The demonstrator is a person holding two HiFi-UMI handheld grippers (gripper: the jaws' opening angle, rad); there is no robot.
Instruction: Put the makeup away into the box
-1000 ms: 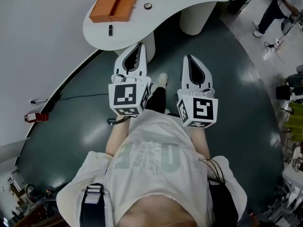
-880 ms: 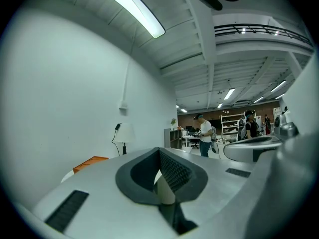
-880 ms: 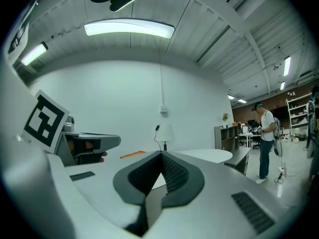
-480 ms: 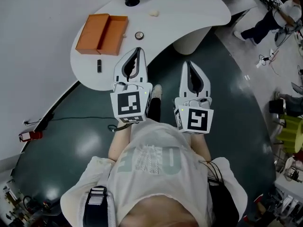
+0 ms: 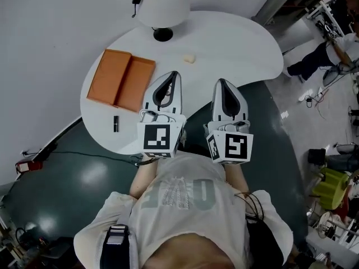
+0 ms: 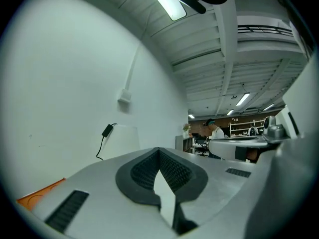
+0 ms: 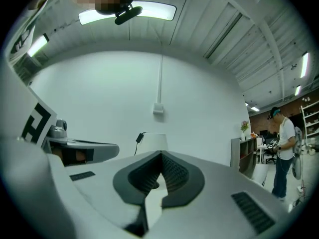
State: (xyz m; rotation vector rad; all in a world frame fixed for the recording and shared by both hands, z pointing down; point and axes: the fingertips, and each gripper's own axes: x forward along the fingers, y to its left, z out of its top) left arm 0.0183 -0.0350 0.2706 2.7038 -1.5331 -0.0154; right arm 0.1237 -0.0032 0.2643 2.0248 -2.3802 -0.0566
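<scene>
Left gripper [image 6: 159, 150]: jaws closed tip to tip, nothing between them; pointed level over the near edge of the surface [image 5: 241, 43].
Right gripper [image 7: 161, 155]: jaws likewise pressed together and empty; held just beside the left one, parallel to it.
Box [image 5: 120, 80]: orange, lying open in two halves on the left part of the surface, just left of the left gripper; both halves apparently bare inside.
Black stick [image 5: 116, 123]: small dark makeup piece, perhaps a lipstick or mascara; on the surface near the front corner of the box, outside it.
Pale item [image 5: 189, 59]: small cream-coloured lump, perhaps a sponge or puff; beyond the gripper tips and right of the box, outside it.
Lamp [image 5: 162, 7]: white shade on a dark base at the far edge; no part of the task.
Done so far: judged nothing; no piece inside the box, none gripped.
Left to do: both visible pieces to be picked up and laid in the box.
Hidden: patch of surface beneath the left gripper; further pieces there impossible to rule out.
</scene>
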